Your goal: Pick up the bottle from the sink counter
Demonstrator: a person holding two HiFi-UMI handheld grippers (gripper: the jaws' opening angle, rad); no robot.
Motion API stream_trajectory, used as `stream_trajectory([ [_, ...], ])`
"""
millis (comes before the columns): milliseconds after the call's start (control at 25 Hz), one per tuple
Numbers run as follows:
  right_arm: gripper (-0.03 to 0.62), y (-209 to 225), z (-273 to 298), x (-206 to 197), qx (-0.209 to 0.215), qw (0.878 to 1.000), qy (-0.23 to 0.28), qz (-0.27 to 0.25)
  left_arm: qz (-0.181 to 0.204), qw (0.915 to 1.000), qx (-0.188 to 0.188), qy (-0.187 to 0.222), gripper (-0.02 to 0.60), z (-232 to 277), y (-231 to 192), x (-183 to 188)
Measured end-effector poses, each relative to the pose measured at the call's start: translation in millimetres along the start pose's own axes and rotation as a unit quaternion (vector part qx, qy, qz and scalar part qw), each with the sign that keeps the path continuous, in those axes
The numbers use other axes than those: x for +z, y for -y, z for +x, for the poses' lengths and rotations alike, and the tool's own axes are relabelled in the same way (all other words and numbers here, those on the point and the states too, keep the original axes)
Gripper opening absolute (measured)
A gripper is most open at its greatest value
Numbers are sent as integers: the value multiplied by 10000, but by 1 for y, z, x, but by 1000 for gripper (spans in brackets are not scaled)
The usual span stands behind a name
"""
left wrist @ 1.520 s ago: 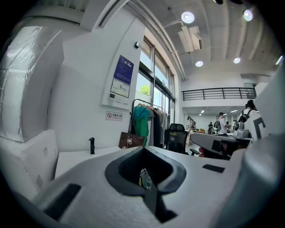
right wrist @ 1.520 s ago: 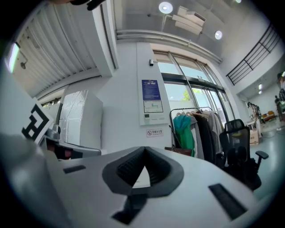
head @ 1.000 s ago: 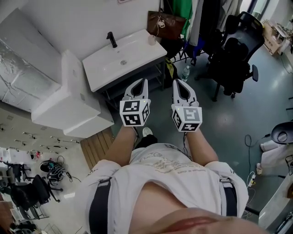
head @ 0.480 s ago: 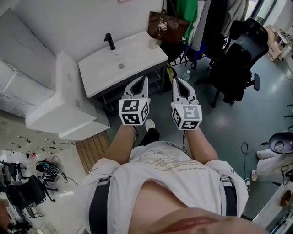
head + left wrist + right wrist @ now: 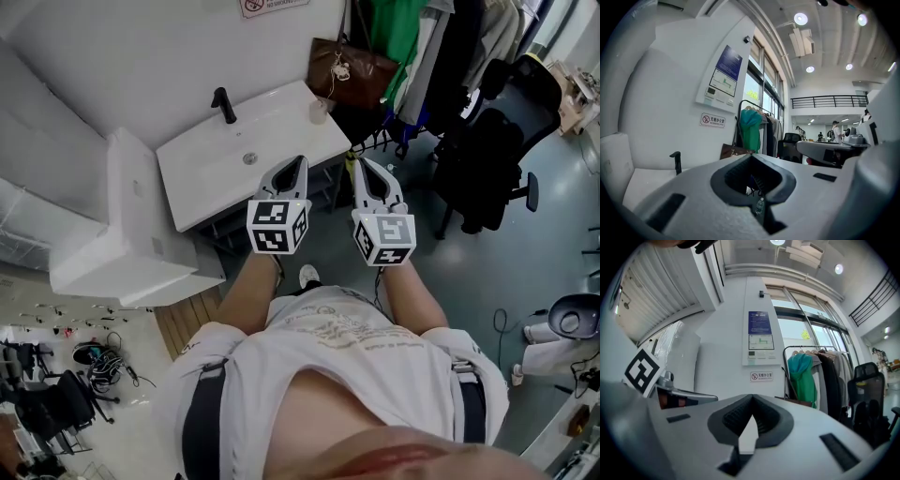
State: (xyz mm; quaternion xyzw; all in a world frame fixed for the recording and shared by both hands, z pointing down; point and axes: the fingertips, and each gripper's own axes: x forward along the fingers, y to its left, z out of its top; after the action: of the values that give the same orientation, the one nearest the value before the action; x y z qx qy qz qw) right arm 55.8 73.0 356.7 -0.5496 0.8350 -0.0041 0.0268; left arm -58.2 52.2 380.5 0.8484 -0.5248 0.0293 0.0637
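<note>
Left gripper view shows the left gripper [image 5: 751,158] with its jaws together and nothing clamped. The right gripper [image 5: 751,398] is likewise closed and empty. In the head view the person holds the two side by side, both pointing toward the white desk [image 5: 281,127] with the sink. The bottle [image 5: 320,110], small and pale, stands at the desk's right corner. It is ahead of the tips and between the two grippers, touching neither. A black tap [image 5: 225,105] rises farther ahead, off to the left gripper's left. A brown bag [image 5: 352,73] sits beyond the right gripper.
</note>
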Motion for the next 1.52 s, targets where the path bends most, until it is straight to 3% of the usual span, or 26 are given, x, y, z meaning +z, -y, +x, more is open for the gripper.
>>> stream_trajectory([
  [640, 21, 10, 143, -7, -66, 9999, 26, 84, -113, 9997, -107, -181, 21, 104, -103, 6],
  [920, 21, 15, 172, -15, -40, 9999, -80, 125, -257, 9991, -39, -324, 21, 120, -126, -1],
  [1240, 21, 20, 211, -27, 364, 9990, -144, 197, -336, 9983, 240, -413, 21, 143, -147, -6],
  [1520, 21, 52, 251, -43, 573, 9975, -235, 338, -302, 9974, 364, -543, 21, 187, -151, -15],
])
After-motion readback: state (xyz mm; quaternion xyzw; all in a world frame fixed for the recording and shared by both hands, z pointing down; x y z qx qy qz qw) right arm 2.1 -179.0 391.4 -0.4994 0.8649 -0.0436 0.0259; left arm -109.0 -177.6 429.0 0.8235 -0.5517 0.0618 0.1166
